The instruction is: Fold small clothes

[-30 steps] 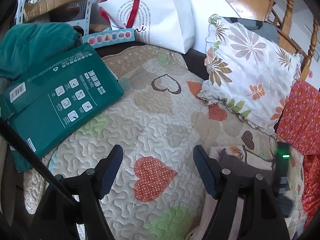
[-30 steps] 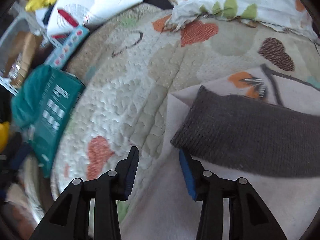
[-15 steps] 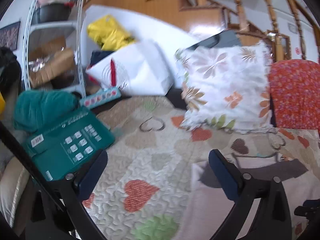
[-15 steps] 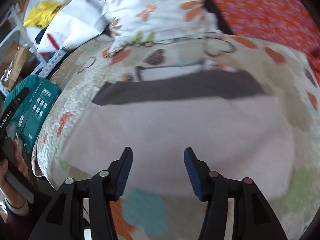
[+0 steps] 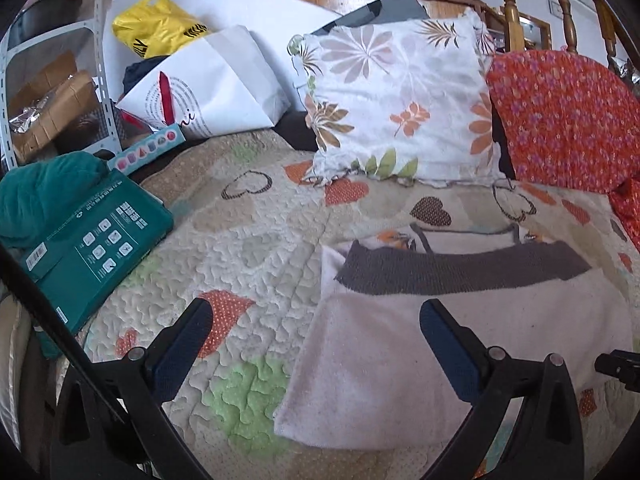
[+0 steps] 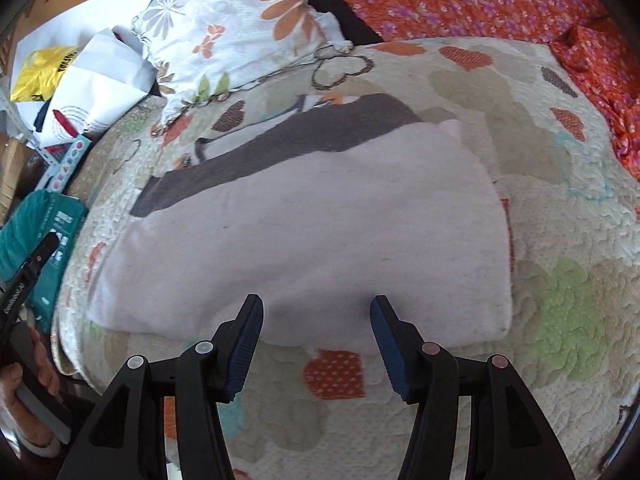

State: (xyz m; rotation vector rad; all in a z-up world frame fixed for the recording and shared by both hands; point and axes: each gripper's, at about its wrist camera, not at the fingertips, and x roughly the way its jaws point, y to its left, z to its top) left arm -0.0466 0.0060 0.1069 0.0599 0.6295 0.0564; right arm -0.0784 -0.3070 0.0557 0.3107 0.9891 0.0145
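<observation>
A small pale pink garment point(image 5: 460, 356) with a dark grey band point(image 5: 460, 270) lies folded flat on the heart-patterned quilt point(image 5: 248, 248). It also shows in the right wrist view point(image 6: 304, 232), with its grey band point(image 6: 280, 144) at the far side. My left gripper point(image 5: 316, 320) is open and empty, raised over the garment's left edge. My right gripper point(image 6: 316, 312) is open and empty, just above the garment's near edge.
A floral pillow point(image 5: 400, 100) and a red flowered cushion point(image 5: 560, 120) lean at the back. A green box point(image 5: 92, 248), a teal cloth point(image 5: 44, 192), a white paper bag point(image 5: 208, 84) and a yellow bag point(image 5: 160, 32) lie at the left.
Both grippers have pulled back and lifted from the garment. The right gripper, low over the grey band a second ago, now sits at the garment's near edge. Both stay open.
</observation>
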